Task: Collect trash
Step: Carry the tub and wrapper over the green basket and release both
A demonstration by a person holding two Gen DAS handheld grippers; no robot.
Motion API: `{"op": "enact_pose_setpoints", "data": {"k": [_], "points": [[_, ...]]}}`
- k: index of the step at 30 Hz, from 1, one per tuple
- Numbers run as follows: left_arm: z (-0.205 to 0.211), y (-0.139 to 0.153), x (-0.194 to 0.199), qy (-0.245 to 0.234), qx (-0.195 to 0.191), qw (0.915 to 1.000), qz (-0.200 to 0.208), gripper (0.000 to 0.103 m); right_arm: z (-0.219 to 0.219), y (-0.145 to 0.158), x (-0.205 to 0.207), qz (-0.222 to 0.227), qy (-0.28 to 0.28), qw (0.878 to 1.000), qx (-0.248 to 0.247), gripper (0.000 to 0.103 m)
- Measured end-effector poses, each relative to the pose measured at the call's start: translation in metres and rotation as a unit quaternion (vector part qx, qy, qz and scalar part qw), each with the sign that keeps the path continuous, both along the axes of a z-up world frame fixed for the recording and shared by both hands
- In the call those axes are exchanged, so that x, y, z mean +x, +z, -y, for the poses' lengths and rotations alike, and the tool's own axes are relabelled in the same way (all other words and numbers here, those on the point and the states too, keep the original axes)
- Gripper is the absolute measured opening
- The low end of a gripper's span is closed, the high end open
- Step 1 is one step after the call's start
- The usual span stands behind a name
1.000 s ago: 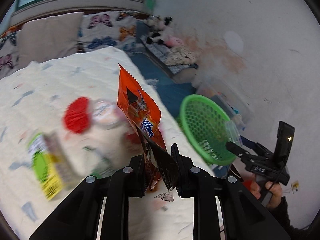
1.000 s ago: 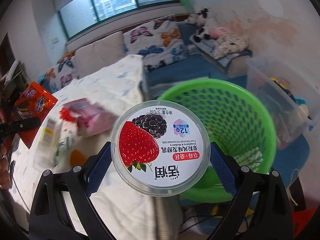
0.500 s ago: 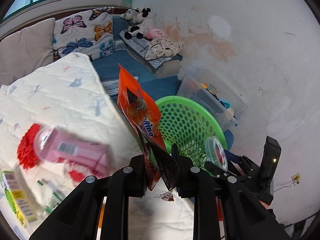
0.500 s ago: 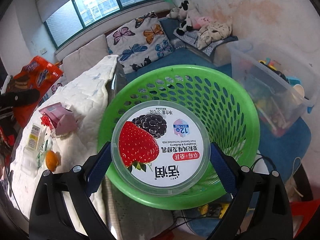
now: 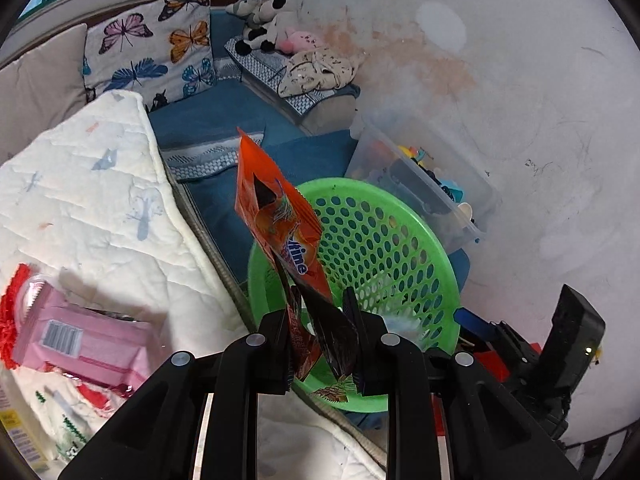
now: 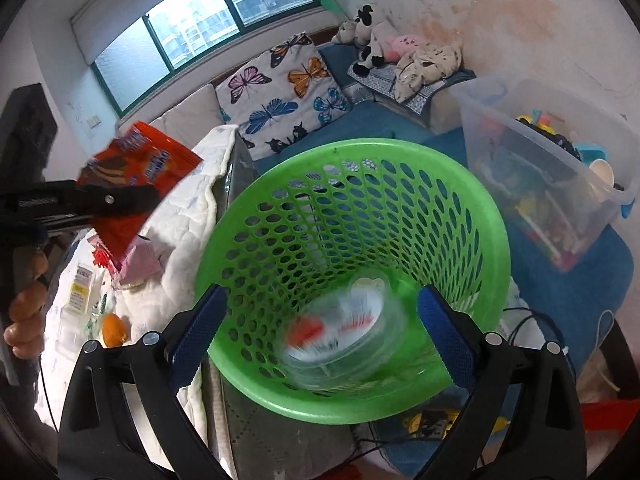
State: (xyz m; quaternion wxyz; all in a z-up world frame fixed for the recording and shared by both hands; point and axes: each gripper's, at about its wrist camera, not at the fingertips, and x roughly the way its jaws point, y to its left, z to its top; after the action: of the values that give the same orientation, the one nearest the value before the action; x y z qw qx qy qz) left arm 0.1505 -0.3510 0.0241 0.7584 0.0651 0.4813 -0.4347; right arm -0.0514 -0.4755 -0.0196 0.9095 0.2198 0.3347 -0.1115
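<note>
One basket [image 6: 472, 200], one wrapper [image 5: 280, 220] (pinched)

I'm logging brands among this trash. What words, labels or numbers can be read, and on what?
"tine": the end of a white word on the orange foil snack wrapper; the rest is folded away.
Pink carton: barcode, digits too small.
Clear plastic tub in the green mesh basket: label blurred.

Left gripper [image 5: 322, 336] jaws clamped on orange wrapper [image 5: 280, 224] — above green basket [image 5: 436, 264] rim.
</note>
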Motion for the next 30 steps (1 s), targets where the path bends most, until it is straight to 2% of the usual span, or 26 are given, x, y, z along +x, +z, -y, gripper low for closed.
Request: {"op": "enact_pose_setpoints", "data": {"k": [13,15,16,17,23,30], "points": [[0.027,-0.016,-0.003,-0.017,0.019,0.9996,-0.009,0.022,0.006,0.005,-0.018,0.006,-0.013,1.0,0.004,0.095],[0.03,-0.019,-0.003,-0.022,0.022,0.9995,-0.013,0.033,0.007,0.005,-0.021,0.005,-0.018,1.0,0.004,0.095],[0.032,-0.021,-0.005,-0.024,0.023,0.9994,-0.011,0.044,0.006,0.004,-0.022,0.004,-0.02,1.0,0.006,0.095],[0.033,-0.021,-0.008,-0.027,0.024,0.9993,-0.007,0.048,0.007,0.004,-0.023,0.003,-0.021,1.0,0.008,0.095],[0.031,-0.026,-0.016,-0.04,0.029,0.9988,-0.007,0.06,0.007,0.006,-0.031,0.0,-0.03,1.0,0.004,0.095],[0.005,-0.019,-0.024,-0.023,0.018,0.9996,0.0,0.06,-0.003,0.012,-0.033,0.003,-0.021,1.0,0.006,0.095]]}}
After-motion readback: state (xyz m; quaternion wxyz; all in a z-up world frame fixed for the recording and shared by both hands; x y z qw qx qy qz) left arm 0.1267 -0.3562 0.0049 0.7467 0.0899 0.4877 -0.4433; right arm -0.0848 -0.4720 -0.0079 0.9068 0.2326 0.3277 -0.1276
